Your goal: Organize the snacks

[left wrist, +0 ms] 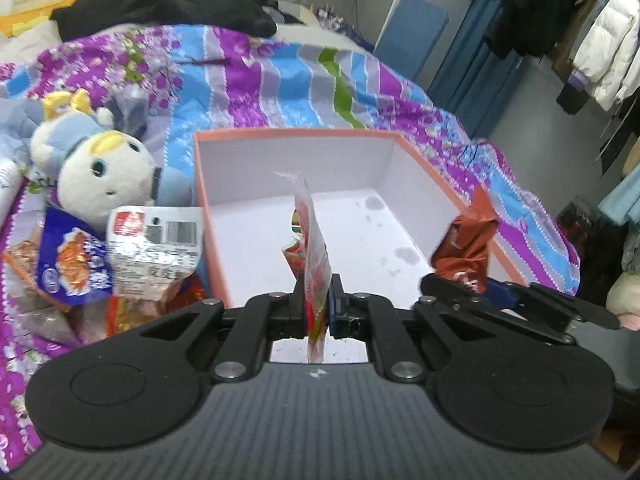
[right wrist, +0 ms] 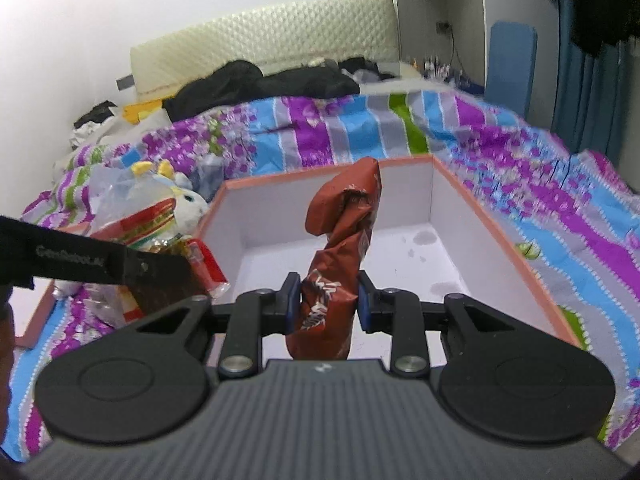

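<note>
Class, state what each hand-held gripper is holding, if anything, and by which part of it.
The left hand-held gripper pinches a clear red-printed snack packet near its lower edge. The right hand-held gripper clamps a crumpled brown snack bag around its lower half.

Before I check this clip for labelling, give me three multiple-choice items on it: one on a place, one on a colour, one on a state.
1. Where is the plush toy?
A. Inside the box
B. On the bedspread left of the box
C. On the floor

2. What colour is the outside rim of the box?
A. Orange-pink
B. Green
C. Black

3. What is the right gripper doing?
A. Jaws wide open, nothing in them
B. Closed on a brown snack packet
C. Closed on the plush toy

Answers:
1 B: in the left wrist view it lies on the bedspread beside the box's left wall.
2 A: the rim is orange-pink, the inside white.
3 B: the brown snack packet stands clamped between the jaws, above the box.
</note>
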Demonstrator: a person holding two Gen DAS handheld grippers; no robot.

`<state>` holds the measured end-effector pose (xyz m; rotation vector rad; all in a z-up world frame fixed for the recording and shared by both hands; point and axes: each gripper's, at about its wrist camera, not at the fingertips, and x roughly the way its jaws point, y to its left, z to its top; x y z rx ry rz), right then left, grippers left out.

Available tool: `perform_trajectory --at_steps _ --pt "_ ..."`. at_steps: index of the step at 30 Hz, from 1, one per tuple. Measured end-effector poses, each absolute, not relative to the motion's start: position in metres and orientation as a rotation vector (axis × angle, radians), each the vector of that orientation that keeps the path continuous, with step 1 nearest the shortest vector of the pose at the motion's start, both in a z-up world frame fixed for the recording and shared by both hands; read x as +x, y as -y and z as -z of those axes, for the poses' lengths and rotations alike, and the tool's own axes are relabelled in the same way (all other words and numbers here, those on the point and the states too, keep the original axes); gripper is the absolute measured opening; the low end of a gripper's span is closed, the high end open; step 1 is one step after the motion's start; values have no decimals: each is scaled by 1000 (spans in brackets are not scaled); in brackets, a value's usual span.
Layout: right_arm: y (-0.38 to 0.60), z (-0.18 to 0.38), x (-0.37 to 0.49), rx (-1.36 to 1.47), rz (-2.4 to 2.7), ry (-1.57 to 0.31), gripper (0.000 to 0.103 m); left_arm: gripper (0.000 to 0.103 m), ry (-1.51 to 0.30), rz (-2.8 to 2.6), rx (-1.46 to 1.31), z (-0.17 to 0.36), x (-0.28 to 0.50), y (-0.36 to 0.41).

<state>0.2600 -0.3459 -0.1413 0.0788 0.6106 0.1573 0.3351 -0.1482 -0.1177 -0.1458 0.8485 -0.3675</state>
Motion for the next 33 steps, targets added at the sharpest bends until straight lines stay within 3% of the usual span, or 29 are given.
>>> perform_trajectory --at_steps 8,10,13,33 --pt "351 168 284 125 -150 -695 34 12 -886 375 -109 141 358 158" --pt "353 169 282 156 -139 -706 34 28 -903 361 -104 139 355 154" --pt "352 164 273 167 -134 -703 47 56 -863 340 -102 128 344 145" --pt "308 86 166 165 -184 -544 50 56 -683 323 -133 38 209 81"
